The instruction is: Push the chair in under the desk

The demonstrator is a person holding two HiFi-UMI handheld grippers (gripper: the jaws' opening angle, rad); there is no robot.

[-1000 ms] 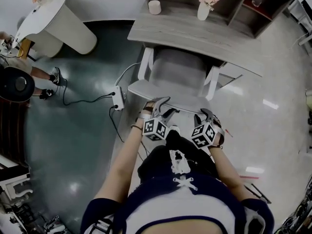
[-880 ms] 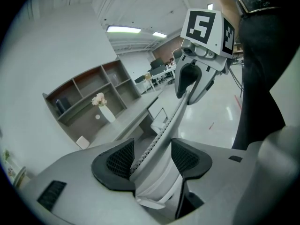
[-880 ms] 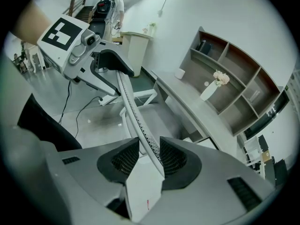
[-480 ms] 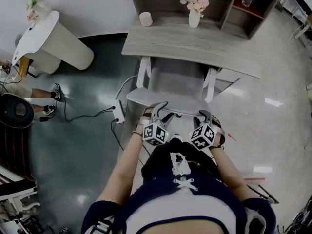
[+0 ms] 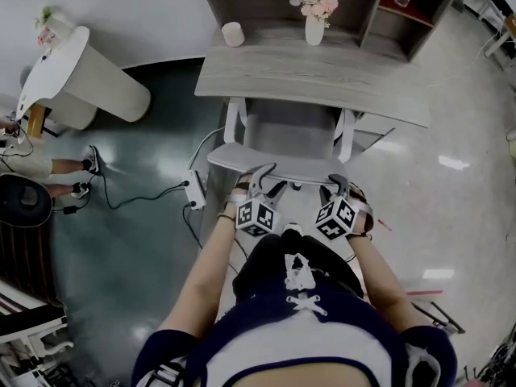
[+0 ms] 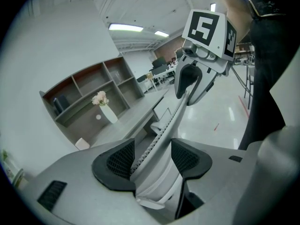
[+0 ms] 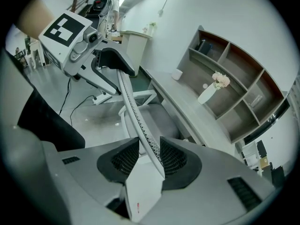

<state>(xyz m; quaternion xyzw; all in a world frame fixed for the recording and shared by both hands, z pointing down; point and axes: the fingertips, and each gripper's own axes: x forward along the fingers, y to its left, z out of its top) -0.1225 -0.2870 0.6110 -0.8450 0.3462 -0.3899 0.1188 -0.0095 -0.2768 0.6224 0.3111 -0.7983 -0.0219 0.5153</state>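
Note:
A grey office chair (image 5: 292, 134) with white armrests stands facing the grey wooden desk (image 5: 322, 75), its seat partly under the desk's front edge. My left gripper (image 5: 264, 181) and right gripper (image 5: 336, 187) sit side by side on the top edge of the backrest (image 5: 282, 166). In the left gripper view the perforated backrest rim (image 6: 161, 130) runs between the pads, and the left gripper (image 6: 152, 159) is shut on it. The right gripper (image 7: 149, 157) pinches the same rim (image 7: 136, 116). Each gripper shows in the other's view, the right gripper (image 6: 190, 86) and the left gripper (image 7: 115, 62).
On the desk stand a vase of pink flowers (image 5: 314, 24) and a small white cup (image 5: 232, 33), with open shelves (image 5: 379, 6) behind. A power strip (image 5: 194, 186) with cables lies on the floor left of the chair. A white pedestal table (image 5: 81, 75) and a person's feet (image 5: 85, 164) are at far left.
Both grippers and the chair have moved forward towards the desk. More of the seat lies under the desk's edge, and the desk sits closer in the head view.

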